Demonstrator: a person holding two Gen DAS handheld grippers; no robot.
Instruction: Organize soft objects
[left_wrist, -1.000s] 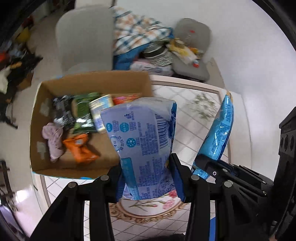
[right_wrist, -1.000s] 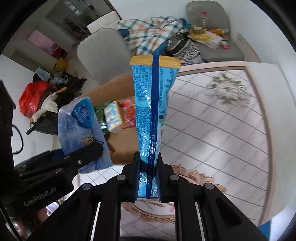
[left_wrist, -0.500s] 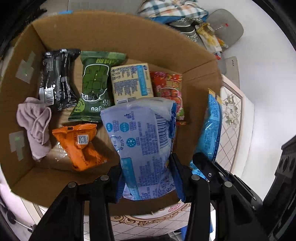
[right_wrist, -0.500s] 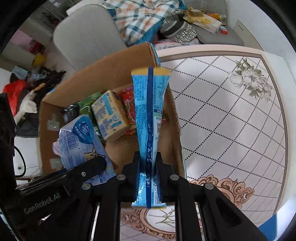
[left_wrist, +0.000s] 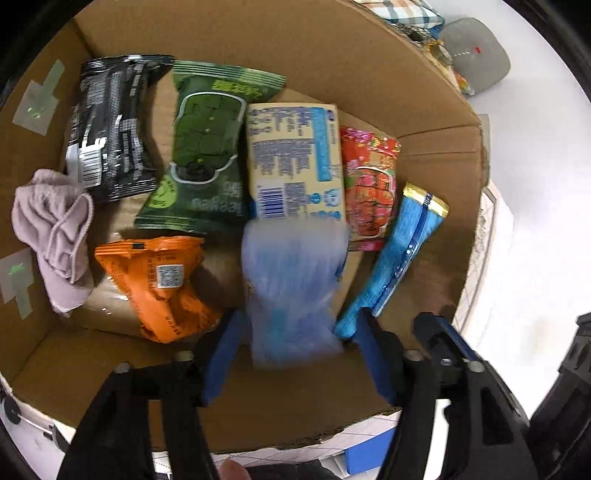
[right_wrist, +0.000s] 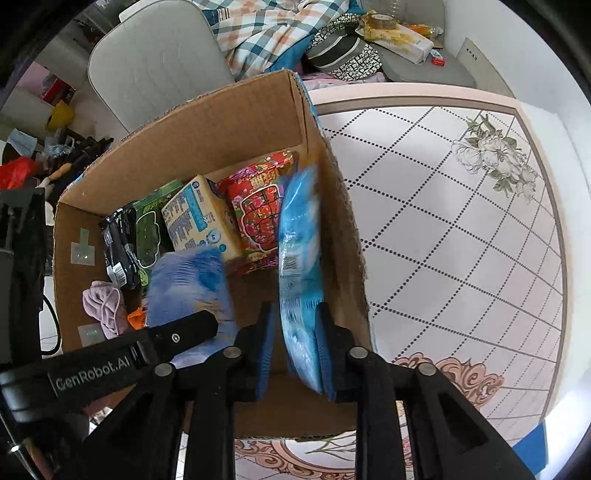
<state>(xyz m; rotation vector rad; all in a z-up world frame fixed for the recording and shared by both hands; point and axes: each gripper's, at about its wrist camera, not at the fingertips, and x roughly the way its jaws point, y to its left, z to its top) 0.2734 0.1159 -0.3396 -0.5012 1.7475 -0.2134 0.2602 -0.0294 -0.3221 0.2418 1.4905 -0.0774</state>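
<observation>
Inside the box (left_wrist: 436, 147), the left gripper (left_wrist: 295, 332) jaws are opening and the pale blue pack (left_wrist: 291, 280) slips free; the right gripper (right_wrist: 295, 332) jaws are opening around the bright blue bag (right_wrist: 299, 258).

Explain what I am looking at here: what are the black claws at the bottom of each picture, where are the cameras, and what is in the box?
No robot here: a person holds a two-finger gripper in each hand, with a fisheye camera on each looking along its fingers.

Both views look down into a cardboard box on a patterned table.

The left gripper is opening; a pale blue pack, blurred, sits between its jaws with a gap on each side. The right gripper is opening too, around a long bright blue packet.

Already in the box: black, green, cream, red and orange packs, and a pinkish cloth.
</observation>
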